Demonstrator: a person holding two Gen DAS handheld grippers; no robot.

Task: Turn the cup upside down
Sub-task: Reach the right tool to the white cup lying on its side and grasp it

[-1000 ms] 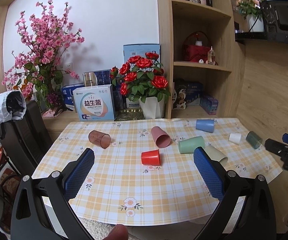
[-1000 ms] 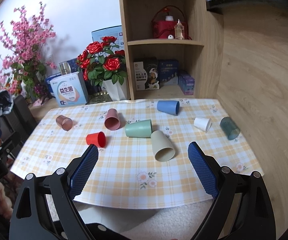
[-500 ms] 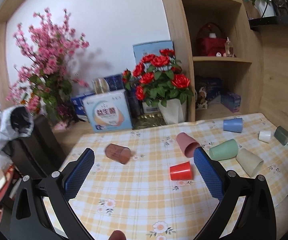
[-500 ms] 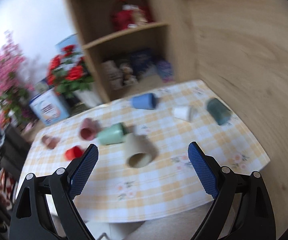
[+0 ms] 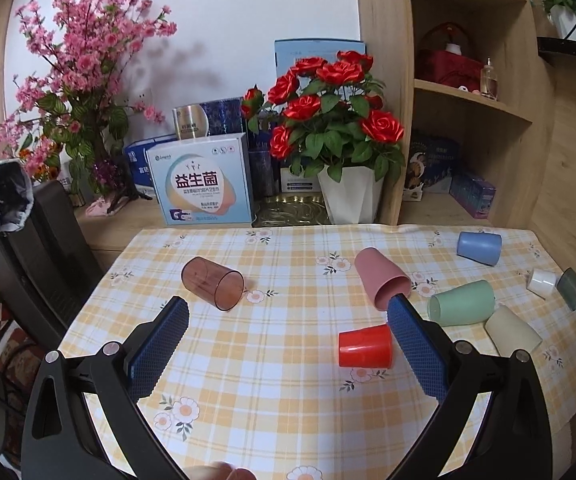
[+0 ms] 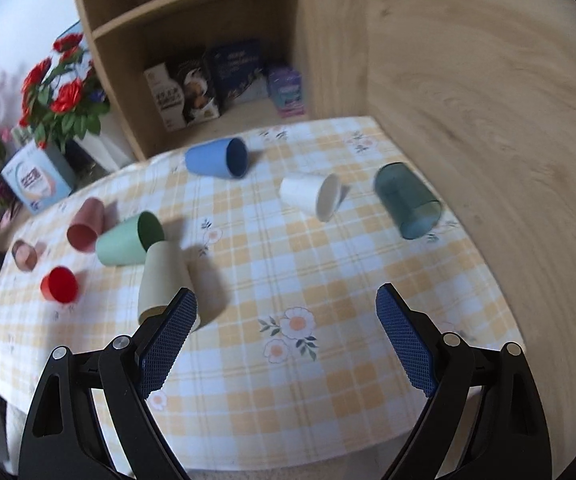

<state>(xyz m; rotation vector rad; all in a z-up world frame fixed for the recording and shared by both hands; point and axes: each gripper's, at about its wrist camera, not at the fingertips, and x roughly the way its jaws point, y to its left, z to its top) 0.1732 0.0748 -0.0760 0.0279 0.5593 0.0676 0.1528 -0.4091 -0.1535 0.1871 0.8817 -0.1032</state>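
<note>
Eight cups lie scattered on the counter (image 5: 272, 360), which wears a yellow-and-white checked cloth printed with small flowers. The red cup (image 5: 365, 346) is the only one standing mouth down, a short opaque tapered piece just left of the left gripper's (image 5: 288, 344) right pad. The rest lie on their sides: a see-through brown cup (image 5: 213, 284) toward the left, a matte pink cup (image 5: 382, 278) behind the red one, a mint cup (image 5: 461, 303) and a beige cup (image 5: 513, 330) close together to the right, a blue cup (image 5: 479, 248) farther back, and a small white cup (image 5: 541, 283) just beside a translucent dark teal cup (image 5: 573, 289) at the far right edge. In the right wrist view, which is somewhat blurred, the beige cup (image 6: 165, 280) lies partly behind the left pad of the right gripper (image 6: 286, 322), its mouth toward the camera, while the teal cup (image 6: 407, 199) and white cup (image 6: 310, 195) lie farther back. Both grippers hover above the cloth with jaws spread wide and grasping nothing; their pads are blue with a fine cross-hatched texture on black frames. Behind the counter a pale blue box (image 5: 201, 181) reads "益生菌" in large dark characters; its smaller print is too small to read. Beside it red roses (image 5: 328, 116) stand in a white faceted pot (image 5: 350, 195), next to a light wooden shelf (image 5: 472, 96).
</note>
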